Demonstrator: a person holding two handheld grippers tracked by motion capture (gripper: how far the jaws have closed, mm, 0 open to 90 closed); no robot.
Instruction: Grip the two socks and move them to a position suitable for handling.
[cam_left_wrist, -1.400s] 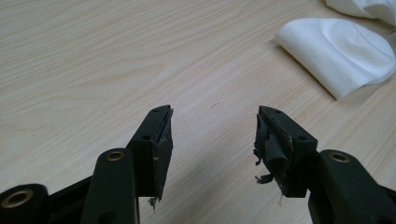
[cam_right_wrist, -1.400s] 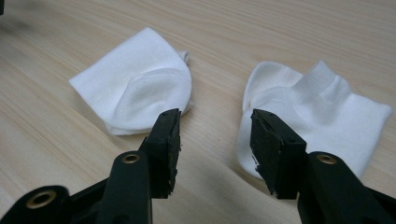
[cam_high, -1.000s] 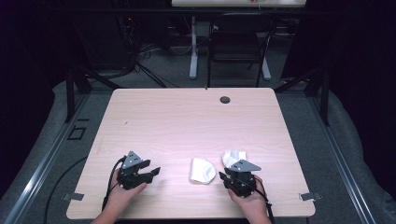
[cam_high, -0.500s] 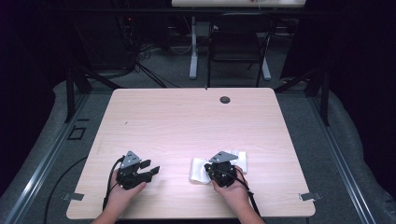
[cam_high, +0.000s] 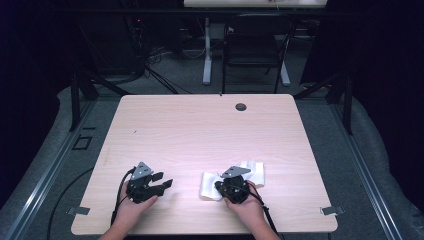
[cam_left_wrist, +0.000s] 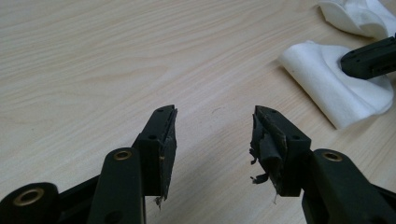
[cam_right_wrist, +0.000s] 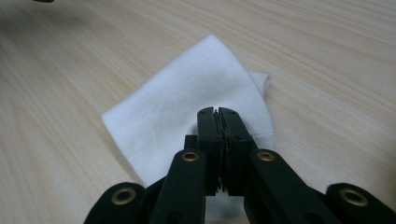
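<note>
Two white cloths lie on the wooden table (cam_high: 200, 130) near its front edge. The nearer, folded white cloth (cam_high: 209, 184) (cam_right_wrist: 187, 93) (cam_left_wrist: 336, 88) has my right gripper (cam_high: 219, 185) (cam_right_wrist: 218, 112) shut on it, the jaws pressed together at the cloth's near part. The right gripper's black tip (cam_left_wrist: 369, 60) rests on that cloth in the left gripper view. The second white cloth (cam_high: 253, 171) (cam_left_wrist: 359, 16) lies just right of it, untouched. My left gripper (cam_high: 164, 181) (cam_left_wrist: 215, 135) is held open above bare wood, left of both cloths, with nothing between its jaws.
A dark round grommet (cam_high: 241, 107) sits near the table's far edge. Behind the table stand a black chair (cam_high: 252, 45) and a desk leg (cam_high: 206, 50) on grey floor. Metal rails run along both sides of the table.
My right gripper has moved left from the right-hand cloth onto the folded cloth, and its jaws have shut there. The left gripper has stayed where it was.
</note>
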